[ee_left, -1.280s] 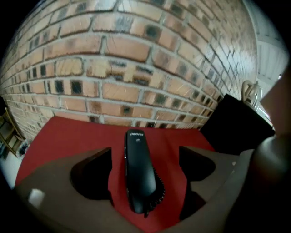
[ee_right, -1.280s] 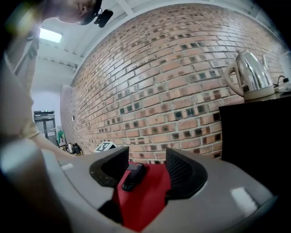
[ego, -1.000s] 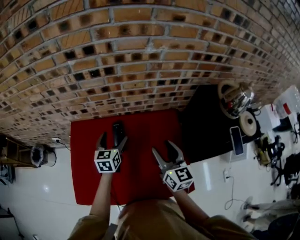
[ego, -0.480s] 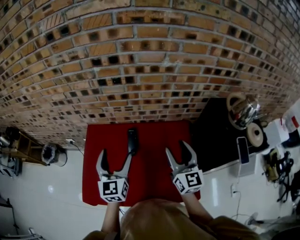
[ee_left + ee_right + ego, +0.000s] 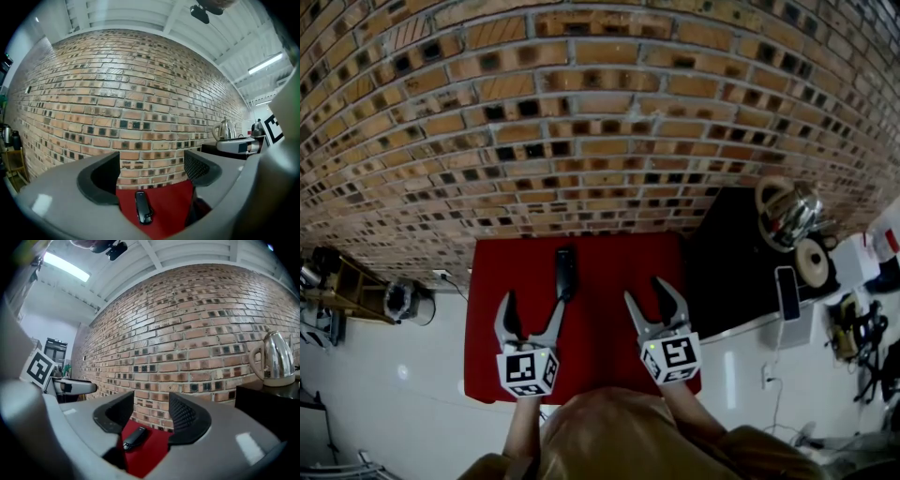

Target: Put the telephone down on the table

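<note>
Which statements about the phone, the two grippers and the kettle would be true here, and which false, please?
1. The phone lies flat on the red table. True.
2. The left gripper is shut on the phone. False: its jaws stand apart and hold nothing; the phone lies on the table ahead of them.
3. The right gripper is open and empty. True.
4. The kettle stands on the red table. False: it stands on the black counter to the right of the table.
</note>
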`<state>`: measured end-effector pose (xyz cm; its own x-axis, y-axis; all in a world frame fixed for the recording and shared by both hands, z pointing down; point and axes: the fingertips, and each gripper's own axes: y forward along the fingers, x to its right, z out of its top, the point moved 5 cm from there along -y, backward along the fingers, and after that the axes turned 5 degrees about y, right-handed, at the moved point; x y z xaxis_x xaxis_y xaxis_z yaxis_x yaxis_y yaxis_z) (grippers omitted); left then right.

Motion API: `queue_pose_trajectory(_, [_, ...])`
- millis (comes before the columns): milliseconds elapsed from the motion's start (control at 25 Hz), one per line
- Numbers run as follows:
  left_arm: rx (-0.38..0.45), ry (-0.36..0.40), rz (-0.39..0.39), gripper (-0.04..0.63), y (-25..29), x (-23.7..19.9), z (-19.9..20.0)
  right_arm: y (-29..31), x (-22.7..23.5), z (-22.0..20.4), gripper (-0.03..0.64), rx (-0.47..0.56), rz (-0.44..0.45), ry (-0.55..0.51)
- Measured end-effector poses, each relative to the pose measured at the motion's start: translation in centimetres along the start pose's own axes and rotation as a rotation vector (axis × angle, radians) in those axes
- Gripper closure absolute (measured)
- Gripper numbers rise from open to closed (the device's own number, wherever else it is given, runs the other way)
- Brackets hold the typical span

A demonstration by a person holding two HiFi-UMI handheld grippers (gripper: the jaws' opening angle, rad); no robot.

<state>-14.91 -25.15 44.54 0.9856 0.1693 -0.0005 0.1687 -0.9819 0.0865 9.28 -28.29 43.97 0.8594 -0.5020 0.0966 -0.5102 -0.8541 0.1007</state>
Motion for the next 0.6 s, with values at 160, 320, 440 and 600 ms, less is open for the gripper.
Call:
queue_pose_trajectory(160, [0.001,0.011,-0.021,0.161,0.2,0.5,0.2,-0.2,-0.2,-0.2,0.398,-0.001,-0.003,0.015])
queue_pose_trajectory(320, [-0.004,0.024,-0.038,0.161,0.3,0.8,0.5,-0.3,-0.3,-0.2,0.405,0.001,-0.002,0.017])
queue_pose_trajectory(440, [-0.010,0.027,-0.040,0.161,0.1,0.9,0.4,-0.6,-0.4,-0.1,0.407,0.002,-0.001,0.019])
queue_pose_trajectory(600, [-0.019,0.033,-0.045,0.161,-0.2,1.3,0.2,-1.0,-0.6,0.1,0.408,0.003,-0.002,0.029])
